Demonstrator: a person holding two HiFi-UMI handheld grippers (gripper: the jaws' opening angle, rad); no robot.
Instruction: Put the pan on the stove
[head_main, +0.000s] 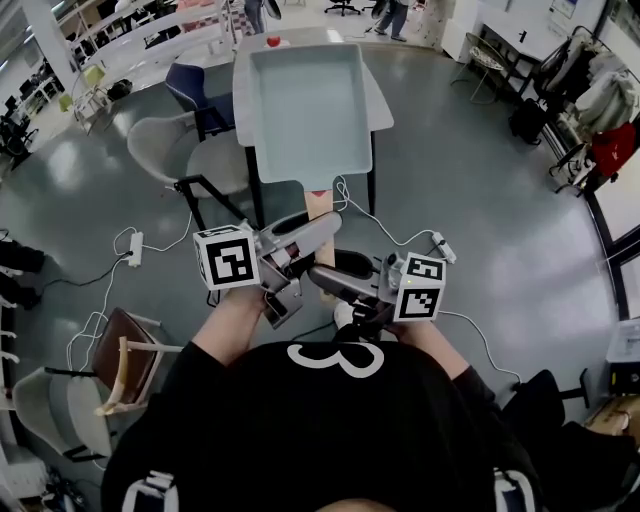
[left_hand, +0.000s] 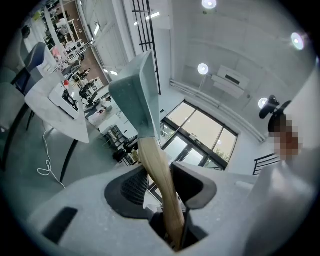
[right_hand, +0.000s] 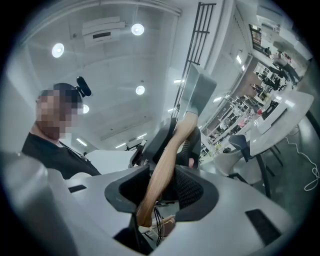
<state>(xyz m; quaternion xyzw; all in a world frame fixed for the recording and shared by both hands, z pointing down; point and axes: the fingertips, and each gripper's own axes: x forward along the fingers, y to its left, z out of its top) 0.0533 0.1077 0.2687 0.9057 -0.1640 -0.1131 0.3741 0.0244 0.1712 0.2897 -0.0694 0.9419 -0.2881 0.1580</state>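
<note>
Your left tongs (head_main: 318, 230) and right tongs (head_main: 327, 275) both clenched on wooden handle (head_main: 318, 204); left sits nearer pan (head_main: 310, 110). Pan held in air at 12 o'clock from tongs, over counter (head_main: 381, 105); long axis runs 6-to-12 (no stove in view).

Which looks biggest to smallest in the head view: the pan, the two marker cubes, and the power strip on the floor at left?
1. The pan, largest by far.
2. The left marker cube and right marker cube: look alike, not ranked.
3. The power strip, smallest, though farther from the camera.
</note>
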